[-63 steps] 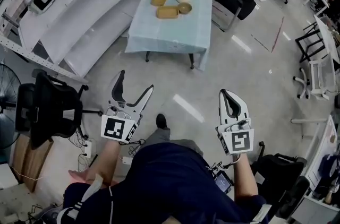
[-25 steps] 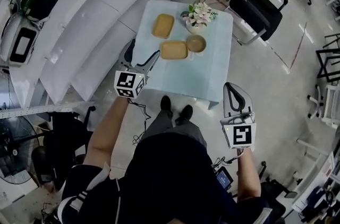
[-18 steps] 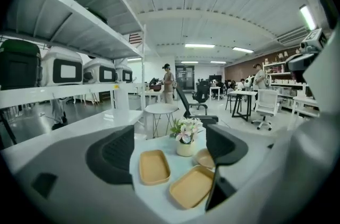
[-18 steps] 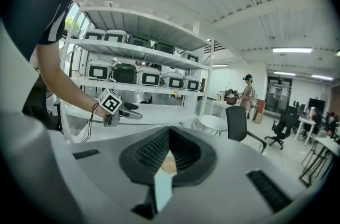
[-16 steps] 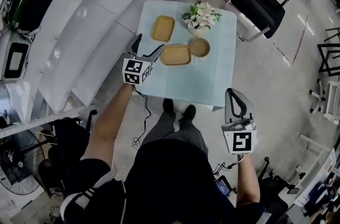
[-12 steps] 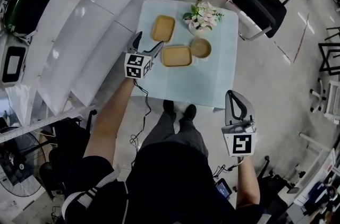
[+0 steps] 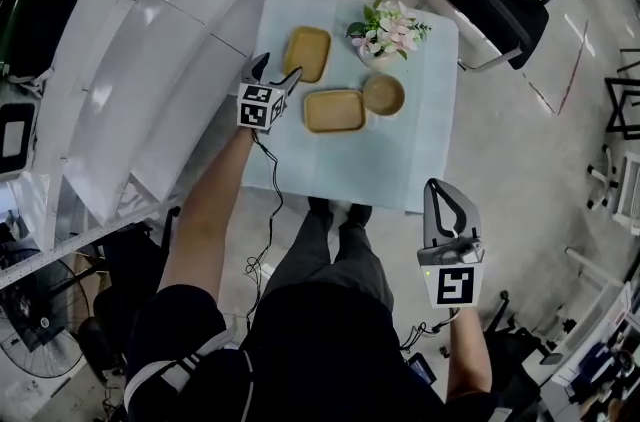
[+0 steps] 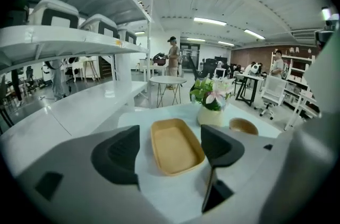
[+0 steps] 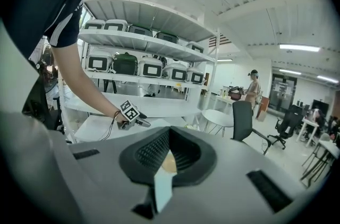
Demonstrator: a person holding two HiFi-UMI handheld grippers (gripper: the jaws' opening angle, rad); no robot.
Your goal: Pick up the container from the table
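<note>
Left hand-held gripper point(image 7: 278, 66) has dropped to the bench point(image 7: 350, 165), upper centre, jaws closing astride the untouched container point(image 7: 306, 53); right hand-held gripper point(image 7: 438, 186) pressed together, empty.

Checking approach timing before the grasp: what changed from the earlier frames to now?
The person walked up to the table. The left claw swung out and down over its left side; its jaws are closing with the far-left container between them, not gripped. Nothing taken or let go. The right claw stayed shut near the body; second container, bowl and flower vase did not move.
</note>
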